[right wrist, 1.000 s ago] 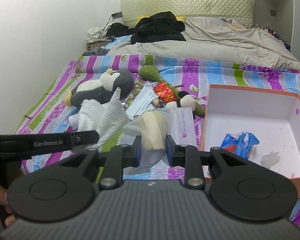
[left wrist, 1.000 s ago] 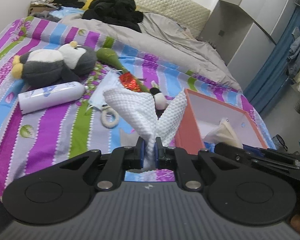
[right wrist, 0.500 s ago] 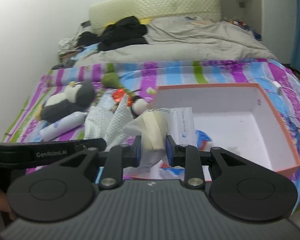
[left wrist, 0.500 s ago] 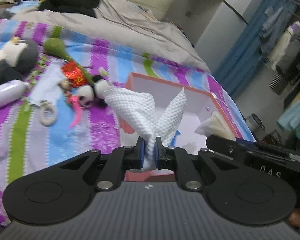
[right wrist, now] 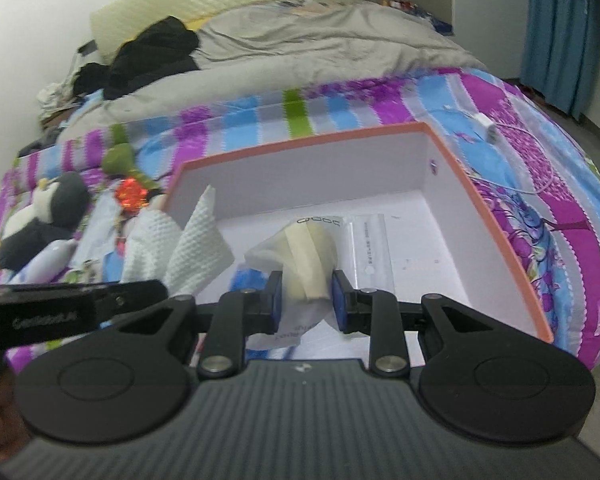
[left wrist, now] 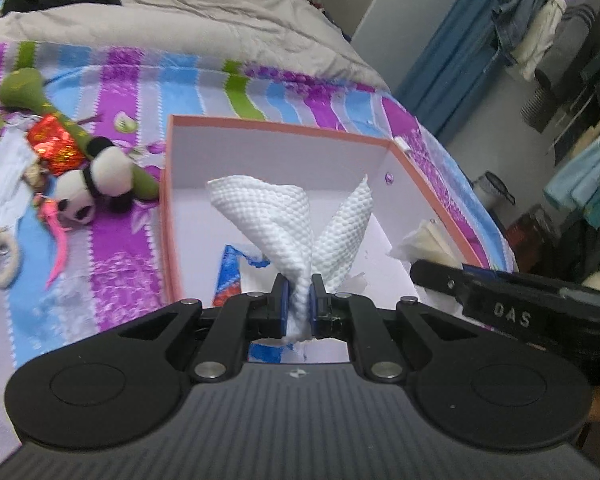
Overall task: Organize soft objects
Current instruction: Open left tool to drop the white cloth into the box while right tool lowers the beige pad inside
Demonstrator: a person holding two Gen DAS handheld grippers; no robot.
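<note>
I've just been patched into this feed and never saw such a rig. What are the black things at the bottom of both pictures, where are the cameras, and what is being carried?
No robot arm here: a person holds one two-finger gripper in each hand, and each carries a fisheye camera looking along its jaws. The black shapes are the grippers themselves. In the left wrist view, the left gripper is shut on a white textured cloth. In the right wrist view, the right gripper holds a cream cloth in a clear packet. Both hang over an orange-rimmed white box on a striped bedsheet. Beside the box lie a panda plush and a penguin plush.
</note>
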